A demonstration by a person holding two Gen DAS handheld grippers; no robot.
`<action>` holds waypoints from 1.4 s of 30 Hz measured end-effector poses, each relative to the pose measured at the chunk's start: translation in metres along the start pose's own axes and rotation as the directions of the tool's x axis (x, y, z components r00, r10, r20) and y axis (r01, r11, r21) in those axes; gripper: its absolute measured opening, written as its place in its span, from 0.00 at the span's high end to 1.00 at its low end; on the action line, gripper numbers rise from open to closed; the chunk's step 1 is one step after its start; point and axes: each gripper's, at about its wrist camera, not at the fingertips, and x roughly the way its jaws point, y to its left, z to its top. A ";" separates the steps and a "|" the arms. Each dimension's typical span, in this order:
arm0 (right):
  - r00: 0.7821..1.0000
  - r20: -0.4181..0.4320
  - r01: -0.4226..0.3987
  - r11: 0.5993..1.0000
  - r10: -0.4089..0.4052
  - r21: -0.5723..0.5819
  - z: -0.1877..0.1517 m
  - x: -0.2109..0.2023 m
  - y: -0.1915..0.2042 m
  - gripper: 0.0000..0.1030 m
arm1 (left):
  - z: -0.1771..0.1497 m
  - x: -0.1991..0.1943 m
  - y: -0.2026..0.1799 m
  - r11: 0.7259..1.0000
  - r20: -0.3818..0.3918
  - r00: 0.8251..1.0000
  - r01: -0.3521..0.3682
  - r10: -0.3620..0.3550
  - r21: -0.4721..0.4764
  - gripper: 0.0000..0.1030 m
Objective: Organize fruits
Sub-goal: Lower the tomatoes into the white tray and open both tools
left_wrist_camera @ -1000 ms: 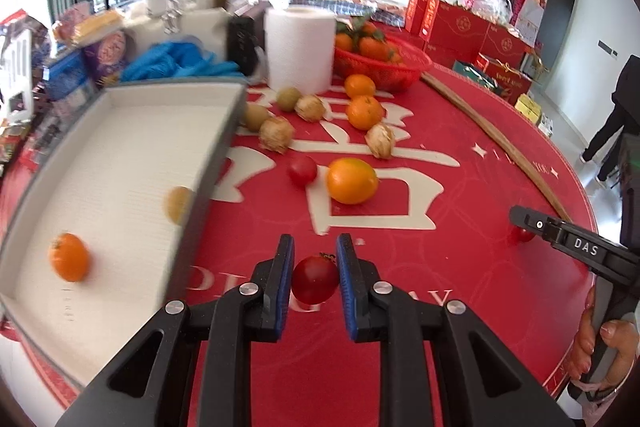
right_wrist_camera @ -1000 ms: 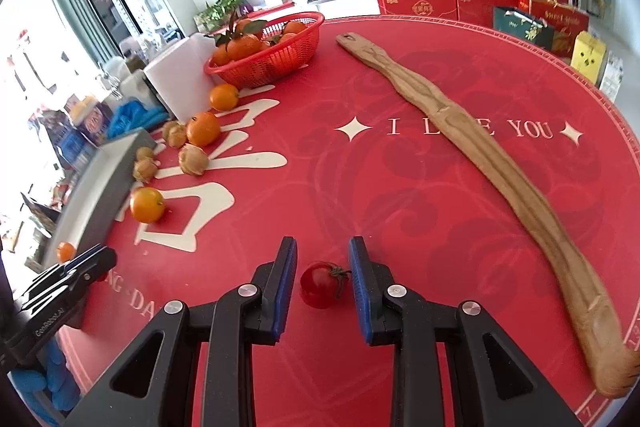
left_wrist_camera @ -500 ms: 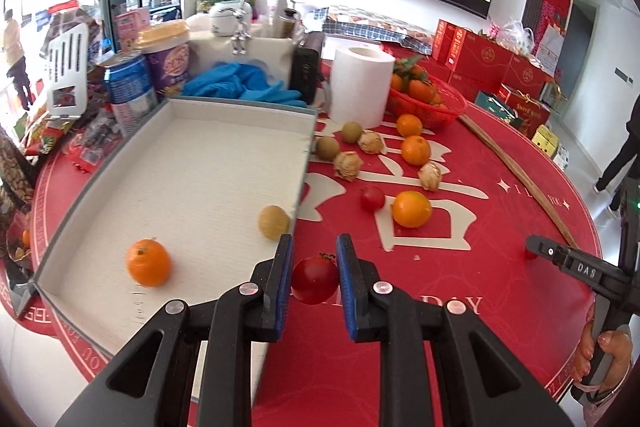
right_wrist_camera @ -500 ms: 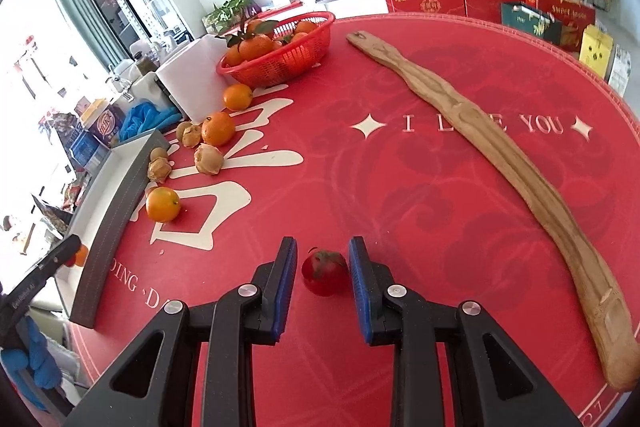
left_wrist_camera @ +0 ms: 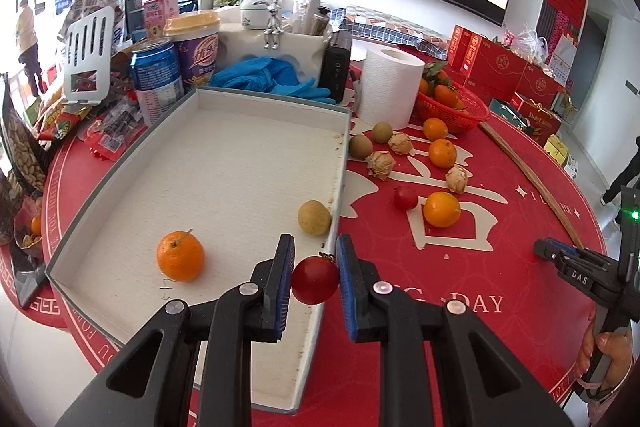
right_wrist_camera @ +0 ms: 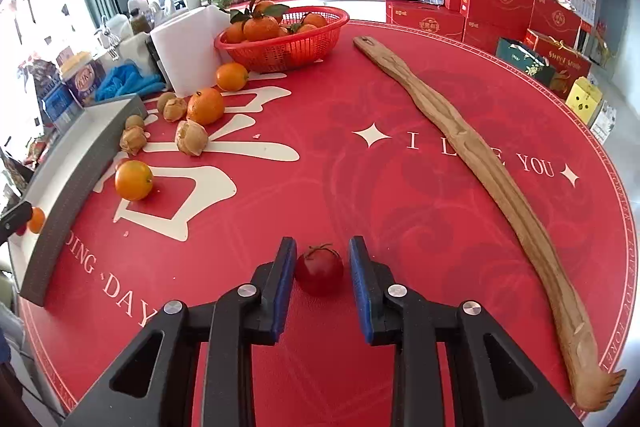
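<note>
While the white tray [left_wrist_camera: 120, 203] at left holds only an orange [left_wrist_camera: 180, 255] and a small brown fruit [left_wrist_camera: 314, 217], the left gripper [left_wrist_camera: 315, 277], clamped on a cherry tomato [left_wrist_camera: 315, 279] above the tray's near rim, should reach past the wall, lower, then release gently. Rightward, the right gripper [right_wrist_camera: 322, 269] is closed on a second tomato [right_wrist_camera: 320, 269] that seems to rest on the red table [right_wrist_camera: 400, 227]; lift it straight.

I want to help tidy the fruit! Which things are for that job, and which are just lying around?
For the job: small round red tomato, second red tomato, round orange tangerine, shallow white cardboard tray.
Lying about: white paper roll, blue rubber gloves, long wooden stick, blue drink can.
</note>
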 end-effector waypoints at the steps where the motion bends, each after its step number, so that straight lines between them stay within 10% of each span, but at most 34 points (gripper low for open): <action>1: 1.000 -0.002 -0.004 1.000 0.004 -0.001 -0.001 -0.001 0.001 0.77 | 0.000 0.000 0.002 1.000 -0.001 1.000 -0.002 0.002 -0.003 0.77; 20: 0.921 -0.066 -0.385 0.923 0.383 -0.015 0.048 -0.013 0.108 0.77 | 0.003 0.008 0.060 0.992 0.002 0.995 -0.095 0.095 -0.081 0.77; 38: 0.825 -0.213 -0.548 0.832 0.523 -0.081 0.067 0.027 0.239 0.77 | 0.004 0.014 0.078 0.987 0.023 0.991 -0.131 0.133 -0.091 0.76; 41: 0.817 -0.224 -0.559 0.826 0.531 -0.079 0.071 0.032 0.248 0.77 | 0.004 0.015 0.076 0.988 0.026 0.991 -0.127 0.130 -0.088 0.51; 42: 0.813 -0.229 -0.564 0.823 0.536 -0.075 0.071 0.033 0.248 0.76 | 0.004 0.014 0.076 0.987 0.033 0.990 -0.131 0.135 -0.094 0.28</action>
